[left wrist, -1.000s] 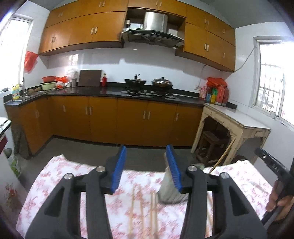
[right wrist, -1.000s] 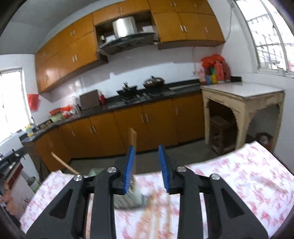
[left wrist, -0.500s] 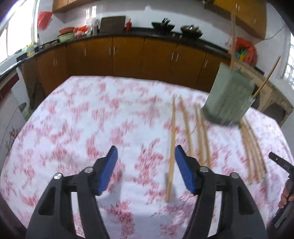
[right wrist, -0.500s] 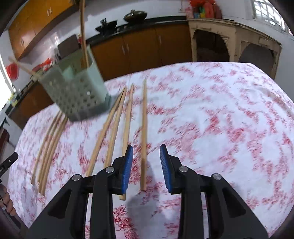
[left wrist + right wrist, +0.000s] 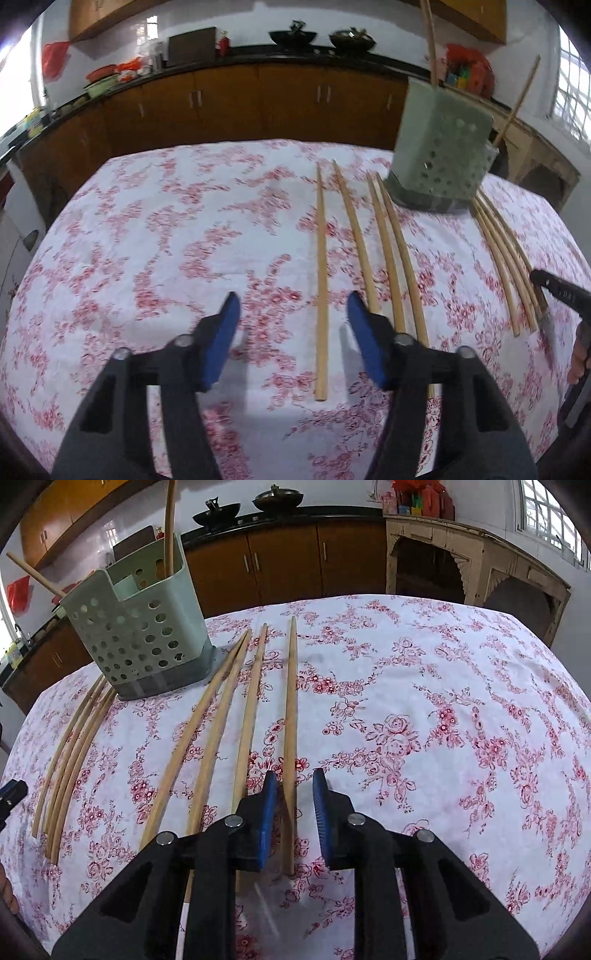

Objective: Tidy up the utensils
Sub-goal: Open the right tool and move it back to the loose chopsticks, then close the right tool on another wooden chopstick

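While two thin wooden sticks already stand in the pale green plastic holder with round holes [image 5: 136, 627], most of the job is left, I think. Eight long wooden chopsticks [image 5: 247, 705] lie flat on the white tablecloth with red flowers [image 5: 424, 709]: four in front of the holder and a bunch of four on its other side. Each one runs long-ways from the grippers toward the far edge, thin tip far.

The right gripper [image 5: 293, 786] has just been closing, with the outermost chopstick [image 5: 290, 720] between its blue pads but not squeezed yet. The left gripper [image 5: 293, 314] is half open over that same stick, and has just been closing a little too.
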Action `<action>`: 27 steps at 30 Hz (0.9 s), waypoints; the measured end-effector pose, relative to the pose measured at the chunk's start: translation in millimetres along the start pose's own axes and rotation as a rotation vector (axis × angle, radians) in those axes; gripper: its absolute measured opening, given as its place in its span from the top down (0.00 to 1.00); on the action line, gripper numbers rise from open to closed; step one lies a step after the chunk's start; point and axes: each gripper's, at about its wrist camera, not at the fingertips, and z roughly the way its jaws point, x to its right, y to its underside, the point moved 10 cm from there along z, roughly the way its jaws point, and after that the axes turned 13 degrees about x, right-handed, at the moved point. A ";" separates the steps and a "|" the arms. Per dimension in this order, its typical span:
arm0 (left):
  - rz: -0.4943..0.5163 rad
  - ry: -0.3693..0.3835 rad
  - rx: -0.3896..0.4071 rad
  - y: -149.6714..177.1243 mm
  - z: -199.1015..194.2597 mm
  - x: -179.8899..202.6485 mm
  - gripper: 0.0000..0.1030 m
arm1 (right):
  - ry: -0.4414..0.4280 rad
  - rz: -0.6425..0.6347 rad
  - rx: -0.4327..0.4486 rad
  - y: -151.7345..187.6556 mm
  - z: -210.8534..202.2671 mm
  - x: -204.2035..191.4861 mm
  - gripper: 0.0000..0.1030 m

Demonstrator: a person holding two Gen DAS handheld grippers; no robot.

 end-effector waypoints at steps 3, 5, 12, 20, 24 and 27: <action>0.029 0.013 -0.044 7.9 12.7 8.7 0.64 | 0.004 -0.001 0.002 -0.7 0.8 0.8 0.82; 0.043 0.016 -0.061 13.1 18.4 11.9 0.73 | 0.004 -0.004 0.002 -1.0 0.8 0.7 0.83; 0.069 0.003 -0.070 15.0 28.0 14.6 0.92 | 0.020 -0.007 0.009 -1.3 2.2 4.6 0.93; 0.028 -0.015 -0.067 2.8 43.3 -10.3 0.92 | 0.075 0.065 0.016 -10.8 8.7 37.3 0.93; 0.008 0.010 -0.056 2.3 42.9 -12.6 0.91 | 0.078 0.051 0.017 -10.8 9.2 36.8 0.92; 0.003 0.014 -0.056 2.0 43.0 -12.6 0.91 | 0.072 0.058 0.017 -10.7 9.1 37.6 0.92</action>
